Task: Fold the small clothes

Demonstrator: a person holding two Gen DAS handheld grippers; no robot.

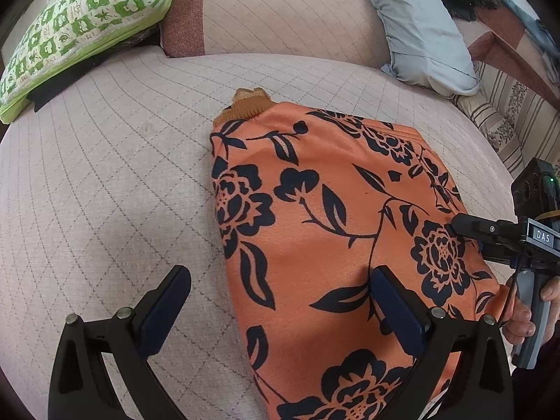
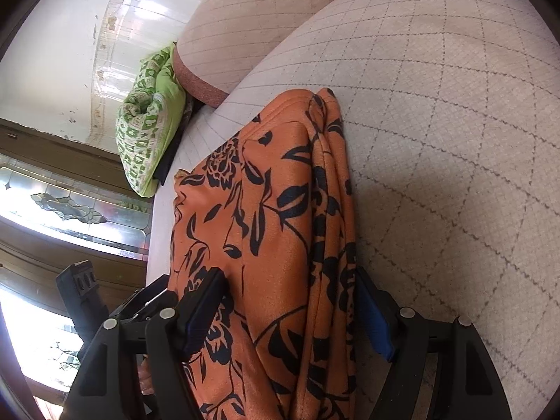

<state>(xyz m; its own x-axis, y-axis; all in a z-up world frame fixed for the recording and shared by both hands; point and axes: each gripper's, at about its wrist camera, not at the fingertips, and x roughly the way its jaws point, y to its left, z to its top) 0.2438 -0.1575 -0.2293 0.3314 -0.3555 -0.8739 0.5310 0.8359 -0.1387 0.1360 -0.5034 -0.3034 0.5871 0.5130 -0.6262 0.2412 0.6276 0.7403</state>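
An orange garment with black flowers (image 1: 325, 217) lies folded on the pale quilted sofa seat (image 1: 105, 175), its ribbed collar at the far end. My left gripper (image 1: 280, 294) is open above its near left edge, one finger over the seat, one over the cloth. My right gripper (image 2: 290, 301) is open and straddles the garment's (image 2: 266, 210) folded right edge, its fingers on either side of the fabric layers. The right gripper also shows in the left wrist view (image 1: 490, 231) at the garment's right side.
A green patterned cushion (image 1: 70, 31) lies at the seat's far left, over a dark object. A grey pillow (image 1: 420, 28) leans at the far right. The sofa back (image 1: 280, 14) rises behind. A striped cushion (image 1: 507, 122) sits at the right.
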